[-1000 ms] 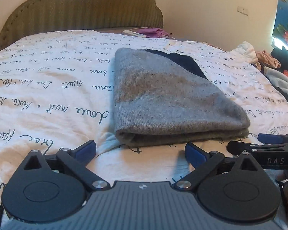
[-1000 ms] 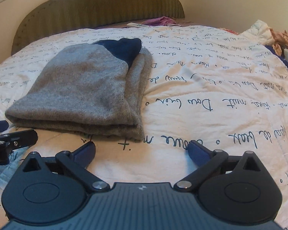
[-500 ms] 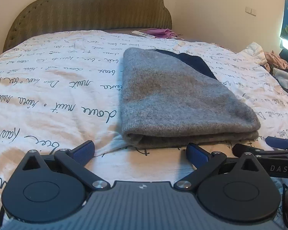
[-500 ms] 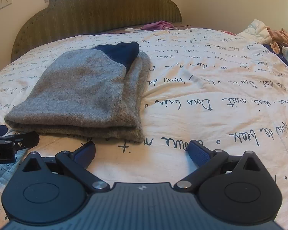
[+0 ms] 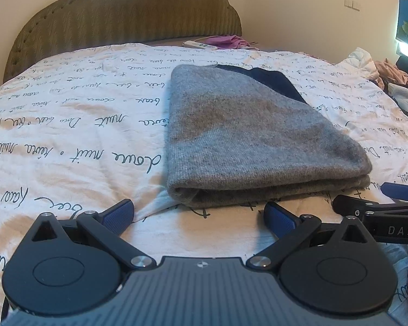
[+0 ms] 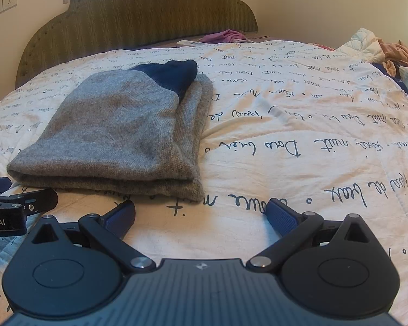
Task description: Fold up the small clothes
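A folded grey knit garment (image 5: pixel 247 135) with a dark navy part (image 5: pixel 274 81) at its far end lies flat on the white bedspread. In the right wrist view the same grey garment (image 6: pixel 122 133) lies ahead and to the left. My left gripper (image 5: pixel 200 214) hovers just in front of the garment's near folded edge, open and empty. My right gripper (image 6: pixel 201 214) is open too, with nothing between its fingers, near the garment's front right corner. Each gripper shows at the edge of the other's view.
The bedspread (image 5: pixel 68 135) carries dark handwriting print. An olive padded headboard (image 5: pixel 127 13) rises behind. A remote (image 5: pixel 200 44) and a purple cloth (image 5: pixel 231 40) lie near the pillow end. Loose clothes (image 6: pixel 389 51) are piled at the right edge.
Both grippers have drawn back a little from the folded garment and tilted slightly up, so more of the headboard shows. The garment has not moved. Both stayed open.
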A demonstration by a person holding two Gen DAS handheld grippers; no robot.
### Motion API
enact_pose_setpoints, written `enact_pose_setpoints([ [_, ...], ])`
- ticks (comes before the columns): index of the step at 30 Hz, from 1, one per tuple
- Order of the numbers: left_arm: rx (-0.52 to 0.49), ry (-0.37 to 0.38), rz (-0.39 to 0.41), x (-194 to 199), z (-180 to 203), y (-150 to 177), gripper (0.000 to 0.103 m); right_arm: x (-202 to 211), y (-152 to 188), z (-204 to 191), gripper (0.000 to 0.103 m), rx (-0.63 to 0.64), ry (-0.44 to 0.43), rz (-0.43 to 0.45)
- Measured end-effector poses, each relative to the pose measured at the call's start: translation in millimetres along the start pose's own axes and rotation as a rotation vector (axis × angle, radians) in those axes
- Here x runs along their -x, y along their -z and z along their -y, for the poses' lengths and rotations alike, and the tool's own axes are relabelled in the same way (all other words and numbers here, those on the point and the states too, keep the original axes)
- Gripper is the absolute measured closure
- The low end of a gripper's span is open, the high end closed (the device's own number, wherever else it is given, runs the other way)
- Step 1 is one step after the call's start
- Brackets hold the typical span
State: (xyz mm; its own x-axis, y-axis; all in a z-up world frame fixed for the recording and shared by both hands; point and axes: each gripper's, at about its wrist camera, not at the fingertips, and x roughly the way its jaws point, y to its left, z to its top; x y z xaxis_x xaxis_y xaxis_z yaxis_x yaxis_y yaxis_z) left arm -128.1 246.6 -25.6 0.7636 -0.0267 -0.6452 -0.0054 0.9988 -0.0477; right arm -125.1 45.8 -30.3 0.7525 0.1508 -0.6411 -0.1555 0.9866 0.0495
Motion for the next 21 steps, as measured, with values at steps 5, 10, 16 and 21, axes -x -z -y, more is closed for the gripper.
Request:
enact_pose_setpoints([
  [5,0.001,0.001,0.0,-0.1,-0.1,-0.1,0.0,1.2,0.2,1.3,0.0,-0.014,-0.013,0.006],
  [10,0.001,0.001,0.0,-0.3,-0.3,-0.1,0.0,0.6,-0.3,1.9,0.0,-0.006,-0.008,0.003],
  [16,-0.005,-0.004,-0.002,-0.3,1.0,0.1,0.0,0.6,-0.4,1.2,0.0,0.004,-0.003,0.002],
  [21,-0.005,-0.002,-0.002,-0.8,0.5,0.1,0.0,0.7,-0.2,1.0,0.0,0.004,-0.003,0.002],
])
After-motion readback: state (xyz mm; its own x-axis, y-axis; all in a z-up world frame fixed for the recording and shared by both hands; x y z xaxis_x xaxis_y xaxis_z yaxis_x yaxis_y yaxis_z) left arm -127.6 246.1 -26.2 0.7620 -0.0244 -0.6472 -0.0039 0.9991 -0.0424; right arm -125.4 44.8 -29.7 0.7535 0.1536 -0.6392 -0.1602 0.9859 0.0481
